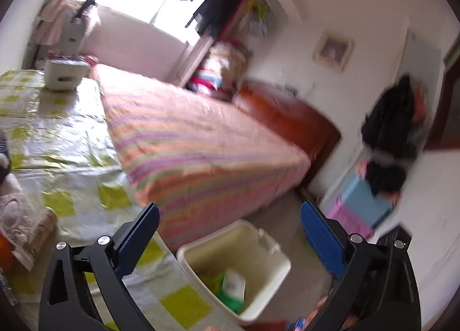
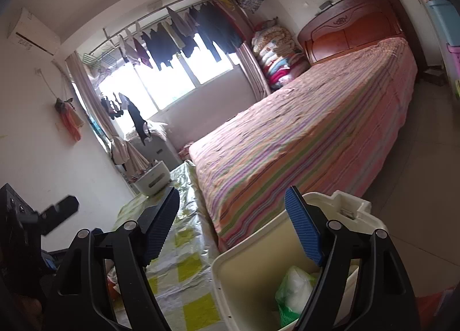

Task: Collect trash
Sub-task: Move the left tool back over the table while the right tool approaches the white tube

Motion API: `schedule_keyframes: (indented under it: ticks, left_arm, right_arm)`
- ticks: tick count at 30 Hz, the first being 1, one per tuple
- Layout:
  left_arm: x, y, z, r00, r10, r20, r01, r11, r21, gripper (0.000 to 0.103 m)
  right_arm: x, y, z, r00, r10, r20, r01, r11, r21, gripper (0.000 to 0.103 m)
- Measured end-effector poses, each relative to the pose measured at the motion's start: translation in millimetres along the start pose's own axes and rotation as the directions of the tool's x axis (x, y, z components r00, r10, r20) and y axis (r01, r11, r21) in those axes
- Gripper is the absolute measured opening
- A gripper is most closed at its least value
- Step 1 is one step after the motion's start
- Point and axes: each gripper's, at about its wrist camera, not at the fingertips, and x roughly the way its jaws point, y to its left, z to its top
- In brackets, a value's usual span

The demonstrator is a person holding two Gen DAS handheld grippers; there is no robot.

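A cream trash bin (image 1: 267,267) stands on the floor between the table and the bed. Green and white wrappers (image 1: 230,288) lie inside it. My left gripper (image 1: 230,233) is open and empty, above and just behind the bin's near-left side. In the right wrist view the bin (image 2: 244,273) sits at the lower middle, with a green and white bag (image 2: 293,288) in it. My right gripper (image 2: 233,221) is open and empty, right over the bin's rim. The other gripper (image 2: 26,233) shows at the left edge.
A table with a yellow-checked plastic cover (image 1: 57,135) runs along the left, with a white appliance (image 1: 64,73) at its far end and clutter (image 1: 20,216) at the near end. A striped bed (image 1: 195,141) fills the middle. Coloured boxes (image 1: 362,204) stand by the wall.
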Motion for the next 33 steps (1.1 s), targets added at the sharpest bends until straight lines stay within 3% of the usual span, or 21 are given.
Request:
schedule_keyframes:
  ticks: [3,4,6,7,8,10,12,14,17,20,23,25,27,30,33]
  left_arm:
    - [-28.7,18.1,5.5,0.986,-0.01,0.165,0.02,0.998,-0.059,0.095]
    - [-35.1,20.9,8.3,0.983,-0.003,0.184,0.014,0.998,-0.062,0.095]
    - [-44.6,25.9,16.4,0.988,0.042,0.15,-0.036,0.999,-0.04,0.095]
    - [-50.8,28.4,21.9,0.987,0.111,0.118,-0.109,0.994,-0.022,0.095]
    - [-57.2,31.9,25.1,0.983,0.138,0.123,-0.137,0.99,-0.017,0.095]
    - [-84.1,42.3,31.2,0.953,0.23,0.195,-0.229,0.973,-0.028,0.095]
    - [-104.9,49.3,35.5,0.905,0.345,0.25,-0.346,0.937,-0.04,0.095]
    - [-128.3,57.5,41.1,0.852,0.436,0.29,-0.451,0.892,-0.015,0.095]
    - [-154.4,78.3,45.3,0.779,0.558,0.284,-0.583,0.813,0.001,0.096]
    - [-178.1,102.2,44.0,0.747,0.604,0.278,-0.623,0.782,-0.024,0.096]
    - [-196.3,124.9,39.1,0.736,0.628,0.251,-0.637,0.769,-0.058,0.095]
    - [-208.3,134.2,34.7,0.71,0.66,0.243,-0.665,0.743,-0.076,0.095]
    - [-219.2,144.6,31.5,0.7,0.672,0.242,-0.674,0.733,-0.09,0.095]
    - [-233.3,154.0,30.4,0.696,0.678,0.235,-0.671,0.731,-0.124,0.095]
    - [-239.3,157.5,30.7,0.702,0.673,0.235,-0.657,0.738,-0.151,0.095]
  right_arm:
    - [1.8,10.5,-2.0,0.999,0.033,-0.003,-0.033,0.999,-0.018,0.075]
    - [2.8,15.0,-2.7,0.999,0.047,-0.007,-0.047,0.999,-0.021,0.076]
    - [6.0,25.6,-6.7,0.997,0.076,-0.021,-0.077,0.996,-0.036,0.077]
    - [7.9,32.0,-9.5,0.995,0.092,-0.03,-0.094,0.995,-0.045,0.077]
    - [11.1,40.2,-11.9,0.993,0.111,-0.043,-0.113,0.992,-0.056,0.078]
    - [19.8,57.4,-17.3,0.985,0.15,-0.085,-0.156,0.985,-0.079,0.078]
    - [31.7,78.4,-24.6,0.969,0.196,-0.148,-0.21,0.973,-0.091,0.079]
    - [44.9,101.1,-37.7,0.945,0.24,-0.223,-0.268,0.958,-0.105,0.079]
    - [63.3,135.9,-60.4,0.903,0.278,-0.327,-0.337,0.931,-0.139,0.079]
    - [81.6,168.8,-81.0,0.858,0.278,-0.431,-0.386,0.904,-0.186,0.071]
    - [102.2,194.3,-99.8,0.818,0.245,-0.52,-0.4,0.892,-0.209,0.067]
    - [119.6,205.9,-110.4,0.79,0.195,-0.582,-0.387,0.894,-0.226,0.063]
    - [139.3,213.7,-118.6,0.753,0.133,-0.644,-0.361,0.902,-0.236,0.057]
    - [167.2,225.2,-122.9,0.711,0.039,-0.702,-0.318,0.908,-0.272,0.056]
    - [194.2,233.1,-124.0,0.652,-0.034,-0.758,-0.268,0.924,-0.272,0.055]
